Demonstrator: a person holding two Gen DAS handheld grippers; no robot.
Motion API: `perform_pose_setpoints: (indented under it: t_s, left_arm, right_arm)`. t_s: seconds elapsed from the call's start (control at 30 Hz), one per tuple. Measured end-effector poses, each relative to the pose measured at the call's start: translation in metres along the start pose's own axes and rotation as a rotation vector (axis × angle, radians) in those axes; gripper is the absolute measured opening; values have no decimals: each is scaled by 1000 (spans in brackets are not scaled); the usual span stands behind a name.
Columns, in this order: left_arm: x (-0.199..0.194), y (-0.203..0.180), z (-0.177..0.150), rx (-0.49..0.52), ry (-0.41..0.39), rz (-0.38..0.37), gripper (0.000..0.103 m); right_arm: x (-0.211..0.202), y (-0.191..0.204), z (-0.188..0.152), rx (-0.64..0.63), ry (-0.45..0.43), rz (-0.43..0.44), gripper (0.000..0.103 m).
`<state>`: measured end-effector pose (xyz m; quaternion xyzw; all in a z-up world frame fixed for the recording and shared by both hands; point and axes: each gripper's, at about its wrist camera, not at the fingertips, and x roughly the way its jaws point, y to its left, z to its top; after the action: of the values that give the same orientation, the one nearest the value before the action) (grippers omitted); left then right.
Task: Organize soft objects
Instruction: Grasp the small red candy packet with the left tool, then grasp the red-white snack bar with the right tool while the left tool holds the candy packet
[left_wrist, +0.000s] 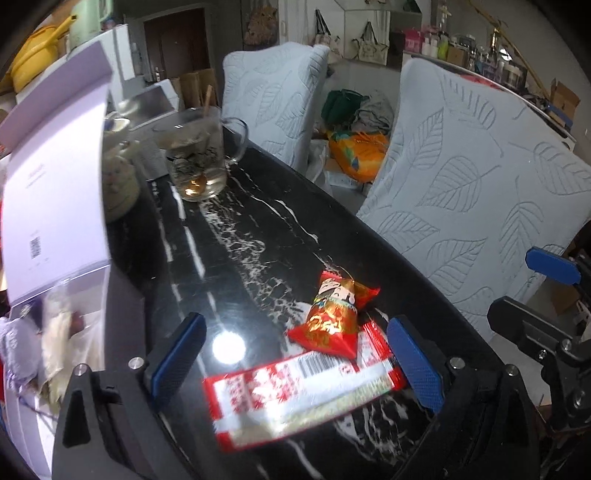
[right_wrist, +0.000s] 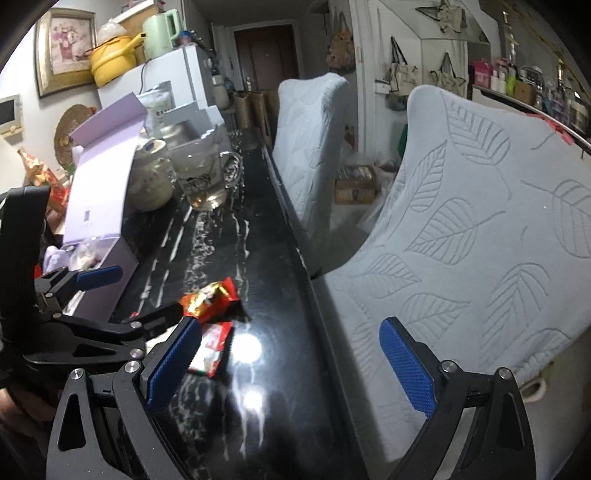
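A glass mug stands on the black marble table. Left of the mug sits a ceramic teapot. Right of it stand two leaf-patterned chairs.

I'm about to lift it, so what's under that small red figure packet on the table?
The red figure packet rests partly on the flat red-and-white packet, on the black marble table. Whatever lies directly beneath it is hidden.

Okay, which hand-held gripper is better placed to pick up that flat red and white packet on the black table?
Left. The left hand-held gripper is open with the flat red-and-white packet lying between its fingers. The right hand-held gripper is open over bare table beside the packet, toward the chair.
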<state>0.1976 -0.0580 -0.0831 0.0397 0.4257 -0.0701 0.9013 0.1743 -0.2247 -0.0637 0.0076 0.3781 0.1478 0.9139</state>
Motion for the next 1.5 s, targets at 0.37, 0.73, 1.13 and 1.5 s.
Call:
perform_pose_setpoints:
  t_s: [0.37,0.73,1.13,1.5]
  left_arm:
    - [43,-6,-2,3,81,-48,62]
    - [20,-6,-7,24,37,-44,34]
    - [-38,35,-28,-97,-23,71,34]
    - [-47,57,-42,-167,-7,81,34]
  right_arm:
    - [22,-13,4,15,40,18,98]
    - [25,-11,4,25,59,38,98]
    - [32,30,5,-85,89,160,98]
    - [65,83,-7,-334,192,318,98]
